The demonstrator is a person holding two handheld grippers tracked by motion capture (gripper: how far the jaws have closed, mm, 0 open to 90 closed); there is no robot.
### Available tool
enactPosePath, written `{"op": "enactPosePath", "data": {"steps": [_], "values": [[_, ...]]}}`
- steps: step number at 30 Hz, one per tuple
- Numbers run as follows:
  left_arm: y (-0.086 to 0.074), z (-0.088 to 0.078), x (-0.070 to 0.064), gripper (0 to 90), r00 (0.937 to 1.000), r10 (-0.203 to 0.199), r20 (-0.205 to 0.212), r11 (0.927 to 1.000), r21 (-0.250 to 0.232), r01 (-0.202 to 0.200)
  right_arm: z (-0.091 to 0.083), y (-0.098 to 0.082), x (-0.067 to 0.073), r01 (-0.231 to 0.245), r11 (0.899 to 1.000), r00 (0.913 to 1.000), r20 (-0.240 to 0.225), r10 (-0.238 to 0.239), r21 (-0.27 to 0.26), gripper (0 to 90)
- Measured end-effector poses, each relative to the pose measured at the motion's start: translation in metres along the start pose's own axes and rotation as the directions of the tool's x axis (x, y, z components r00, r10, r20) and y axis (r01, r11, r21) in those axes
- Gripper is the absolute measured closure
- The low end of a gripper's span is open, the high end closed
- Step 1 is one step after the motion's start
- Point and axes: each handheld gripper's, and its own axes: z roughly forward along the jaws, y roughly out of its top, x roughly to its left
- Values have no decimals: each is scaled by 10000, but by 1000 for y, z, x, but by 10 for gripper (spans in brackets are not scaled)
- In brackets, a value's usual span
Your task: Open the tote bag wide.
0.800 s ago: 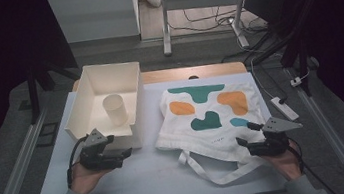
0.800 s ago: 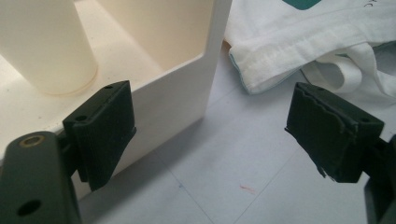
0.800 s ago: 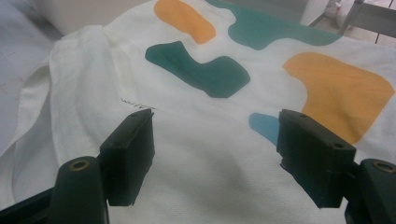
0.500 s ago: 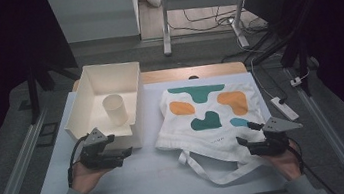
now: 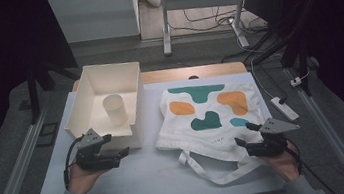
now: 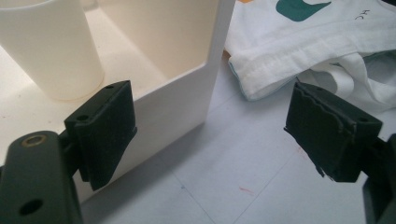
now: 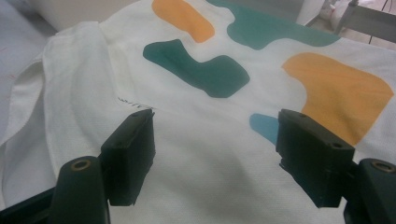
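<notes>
The left gripper (image 5: 117, 154) hovers with jaws spread beside the white box (image 5: 85, 88) holding a cup (image 5: 115, 109); the right gripper (image 5: 243, 135), jaws also spread, rests over the patterned tote bag (image 5: 208, 117) on the table (image 5: 160, 174)

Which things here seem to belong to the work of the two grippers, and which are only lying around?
Likely in the job:
- tote bag, under the open right gripper
- white bin, beside the open left gripper
- cup, upright inside the bin

Just lying about:
- power strip at the table's right edge
- cables on the floor
</notes>
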Motion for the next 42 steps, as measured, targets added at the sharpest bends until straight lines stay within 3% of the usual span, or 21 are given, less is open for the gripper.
{"op": "enactPosePath", "data": {"steps": [17,24,30,42], "values": [[5,-7,-25,174,9966,599,573,9981,-148,-591,0,-1,1,-24,10000,10000,4,24,-7,288],[7,-4,-45,183,9876,1198,1019,9928,-47,-1199,1,0,3,1,10000,10000,-23,-1,11,288],[7,13,-59,186,9761,1682,1376,9839,368,-1748,2,-1,5,51,10000,10000,-70,-51,40,288],[12,39,-71,198,9617,2084,1778,9713,772,-2248,4,1,7,53,10000,9999,-159,-53,-2,289]]}}
